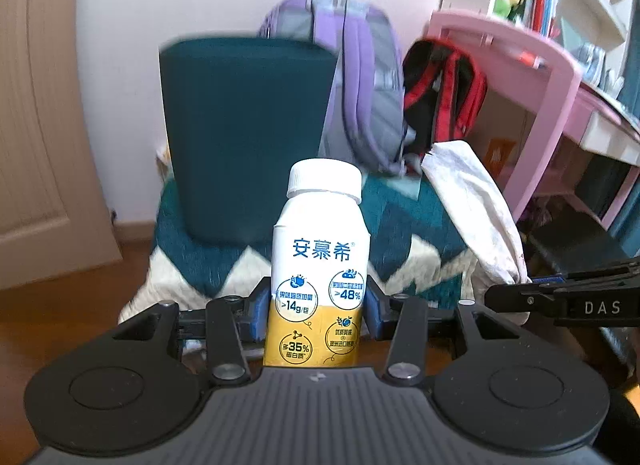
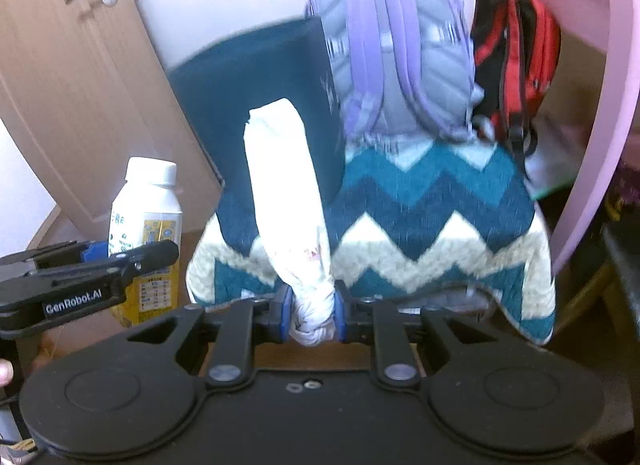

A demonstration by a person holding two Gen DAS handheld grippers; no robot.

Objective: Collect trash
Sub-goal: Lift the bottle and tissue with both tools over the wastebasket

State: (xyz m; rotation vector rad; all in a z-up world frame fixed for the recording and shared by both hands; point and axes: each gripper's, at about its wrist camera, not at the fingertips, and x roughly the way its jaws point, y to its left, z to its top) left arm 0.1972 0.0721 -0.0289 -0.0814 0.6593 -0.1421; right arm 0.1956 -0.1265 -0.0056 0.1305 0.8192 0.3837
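White bottle (image 1: 319, 265) base hidden behind left tongs (image 1: 318, 307).

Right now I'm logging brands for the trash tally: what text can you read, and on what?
"安慕希", ">14g/包", ">48%", "35%": on the bottle, held by the left gripper.
"DAS": on the right gripper, seen from the left wrist.
"GenRobot.AI": on the left gripper, seen from the right wrist.
Smaller bottle print: too small to read.
White bag: no text.

Both wrist views look forward, close-in, at the zigzag-blanketed chair (image 1: 400, 233) (image 2: 420, 205); each catches the other gripper.
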